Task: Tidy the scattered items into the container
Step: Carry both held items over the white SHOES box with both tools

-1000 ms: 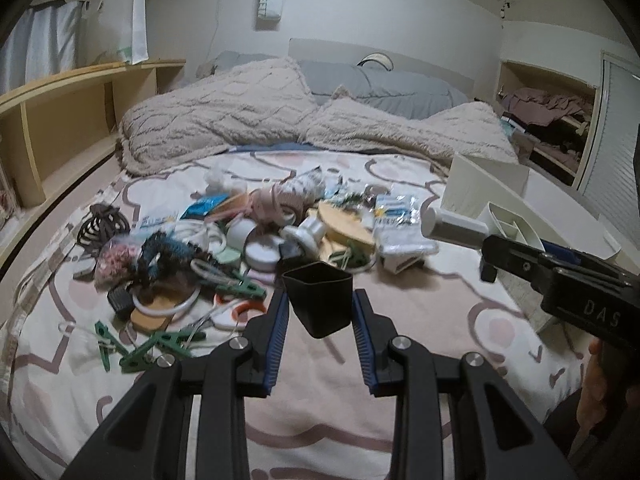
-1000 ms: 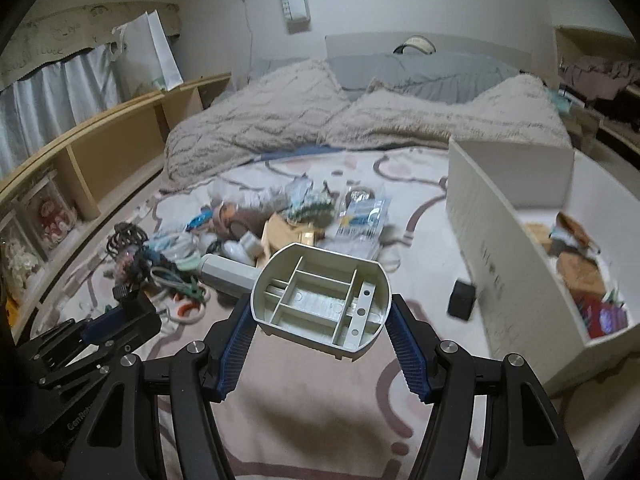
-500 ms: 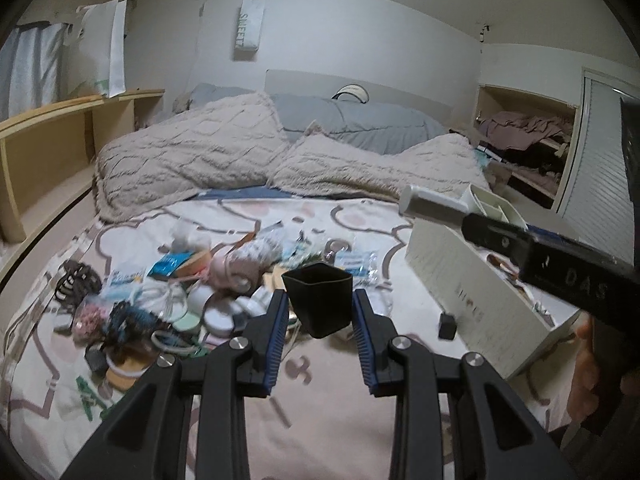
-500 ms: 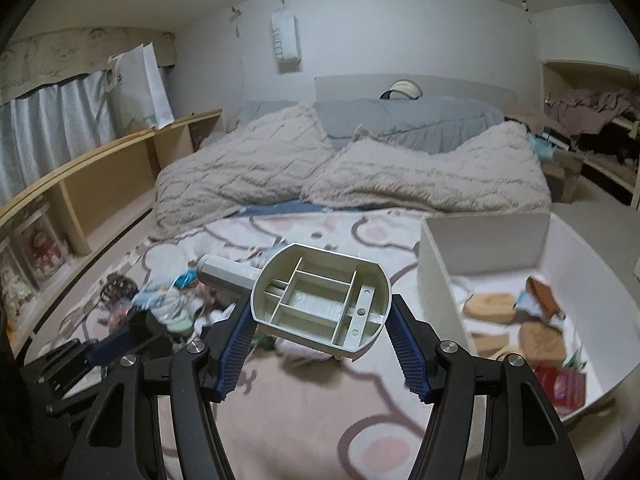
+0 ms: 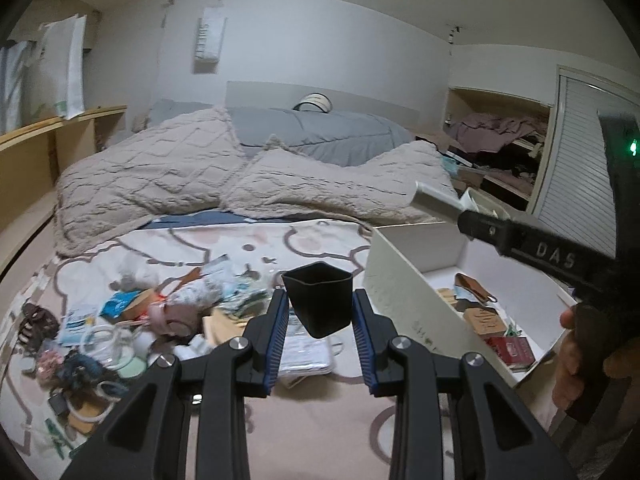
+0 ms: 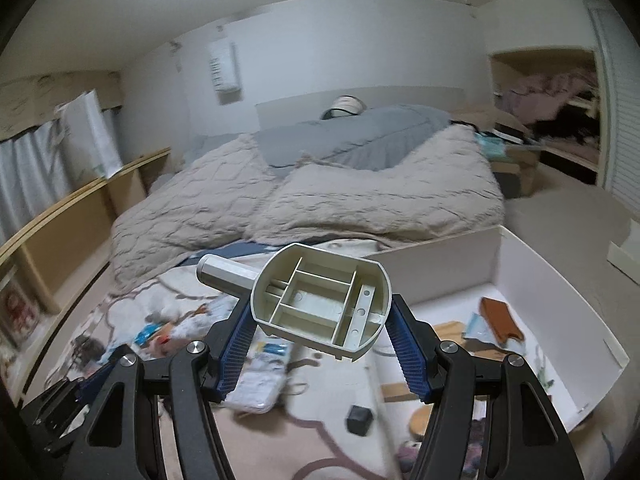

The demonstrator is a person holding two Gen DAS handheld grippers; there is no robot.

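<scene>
While both hands are carrying their loads toward the large white open-topped box (image 6: 500,256) that is standing on the bed, the left claw (image 5: 318,320) is clamped on a small black tapered plastic cup (image 5: 319,298), and the right claw (image 6: 322,334) is clamped on a cream plastic scoop-like piece with inner ribs and a short round handle (image 6: 320,306). The cup is hanging above the patterned bed sheet (image 5: 312,432), just beside the near wall of the box, and the cream piece is hanging at about the box's near corner, not yet over the inside. To do this step well, I think each claw should be brought fully over the open inside before the jaws are parted, because the wall is high and a load released too early would be falling back on the sheet. It is also better to lower each thing close to the bottom, where a brown leather-like case (image 6: 502,320) and a red booklet (image 5: 514,352) are already lying, and to release one hand after the other, so that the two tools are not knocking together. The heap of scattered small items (image 5: 132,328) is waiting on the sheet at the left. As for writing, the letters "DAS" are readable on the black body of the right tool (image 5: 556,258); faint marks on the box wall and the print on the white wall hanging (image 5: 208,38) are too blurred to read.
</scene>
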